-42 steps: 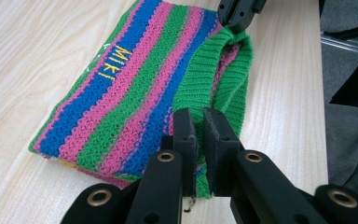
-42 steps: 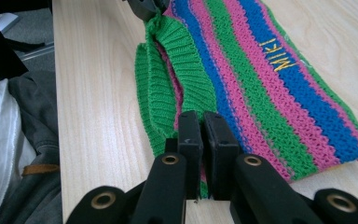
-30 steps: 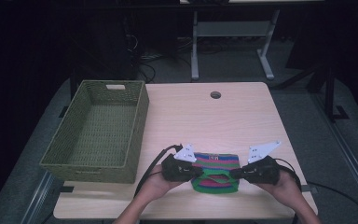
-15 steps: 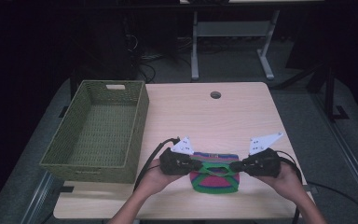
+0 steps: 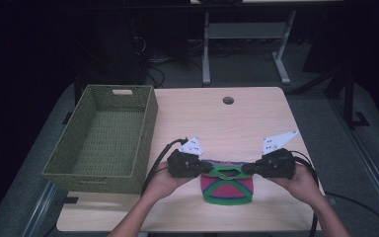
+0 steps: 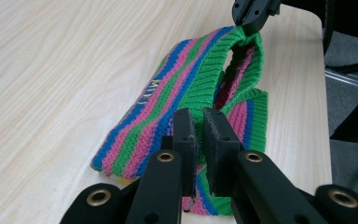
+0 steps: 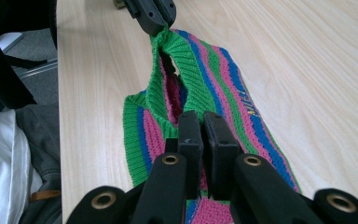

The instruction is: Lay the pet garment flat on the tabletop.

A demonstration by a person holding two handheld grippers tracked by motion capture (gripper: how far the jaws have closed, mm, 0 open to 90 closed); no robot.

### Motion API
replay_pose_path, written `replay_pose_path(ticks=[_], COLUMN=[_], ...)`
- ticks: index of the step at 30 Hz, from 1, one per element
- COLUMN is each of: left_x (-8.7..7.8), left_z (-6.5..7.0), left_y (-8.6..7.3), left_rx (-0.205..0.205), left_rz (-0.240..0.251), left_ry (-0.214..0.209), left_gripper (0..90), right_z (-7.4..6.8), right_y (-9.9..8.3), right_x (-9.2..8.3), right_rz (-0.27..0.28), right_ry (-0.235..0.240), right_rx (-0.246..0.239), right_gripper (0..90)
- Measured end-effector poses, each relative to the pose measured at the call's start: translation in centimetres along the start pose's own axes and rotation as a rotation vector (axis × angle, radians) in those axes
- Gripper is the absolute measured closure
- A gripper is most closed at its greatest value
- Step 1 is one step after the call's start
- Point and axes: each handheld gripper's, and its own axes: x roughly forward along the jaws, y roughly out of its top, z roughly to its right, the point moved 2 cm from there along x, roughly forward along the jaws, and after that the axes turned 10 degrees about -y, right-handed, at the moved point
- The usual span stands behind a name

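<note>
I hold my left gripper [image 5: 205, 168] and right gripper [image 5: 246, 169] clamped on the striped green, pink and blue knitted garment [image 5: 227, 187], at nine and three o'clock of its green neck band.

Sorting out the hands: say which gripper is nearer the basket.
The left gripper, clamping the knitted garment's end nearest the basket; the right gripper holds the far end.

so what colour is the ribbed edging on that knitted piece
Green, trimming the pink, blue and green striped knitted piece; the right gripper view shows it best.
</note>
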Motion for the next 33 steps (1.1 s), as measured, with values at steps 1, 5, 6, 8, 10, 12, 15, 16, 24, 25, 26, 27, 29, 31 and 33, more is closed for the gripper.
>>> replay_pose_path(ticks=[1,5,6,8,10,12,15,16,24,25,26,27,29,31,33], left_x=[-0.1,-0.2,-0.2,-0.3,-0.4,-0.4,-0.5,-0.5,-0.6,-0.7,-0.8,-0.8,-0.9,-0.9,-1.0], left_z=[-0.1,-0.3,-0.4,-0.6,-0.9,-1.0,-1.3,-1.4,-2.4,-2.6,-2.7,-2.7,-3.0,-3.2,-3.4], left_y=[0.0,0.3,0.4,0.5,0.6,0.7,0.9,0.9,1.2,1.2,1.3,1.3,1.4,1.5,1.6], left_rx=[0.002,-0.005,-0.005,-0.011,-0.011,-0.013,-0.018,-0.020,-0.042,-0.043,-0.045,-0.050,-0.051,-0.054,-0.058], left_rz=[0.001,0.008,0.011,0.013,0.012,0.014,0.018,0.018,0.026,0.027,0.033,0.037,0.037,0.035,0.039], left_ry=[0.003,0.007,0.010,0.012,0.015,0.020,0.024,0.026,0.036,0.039,0.044,0.046,0.053,0.056,0.061], left_gripper=[83.6,83.5,83.5,83.5,83.6,83.5,83.4,83.4,83.4,83.4,83.4,83.4,83.3,83.3,83.3], right_z=[0.1,0.3,0.4,0.7,0.9,1.1,1.6,1.8,2.7,2.8,3.0,3.1,3.2,3.5,3.6], right_y=[0.1,0.5,0.6,0.8,1.0,1.2,1.6,1.7,2.2,2.3,2.5,2.6,2.8,3.1,3.2], right_x=[0.0,-0.1,-0.1,-0.1,-0.2,-0.2,-0.1,-0.1,0.1,0.2,0.3,0.3,0.4,0.5,0.6], right_rz=[0.002,0.005,0.003,0.004,0.005,0.005,0.003,0.004,0.002,0.000,0.000,-0.003,-0.003,-0.008,-0.012], right_ry=[-0.002,-0.007,-0.007,-0.008,-0.007,-0.009,-0.010,-0.010,-0.004,-0.003,-0.005,-0.005,-0.008,-0.006,-0.008], right_rx=[-0.003,0.000,-0.002,0.000,0.007,0.006,0.010,0.013,0.031,0.034,0.031,0.032,0.031,0.034,0.034], right_gripper=[85.6,85.7,85.6,85.7,85.7,85.7,85.7,85.7,85.7,85.7,85.7,85.7,85.7,85.8,85.7])
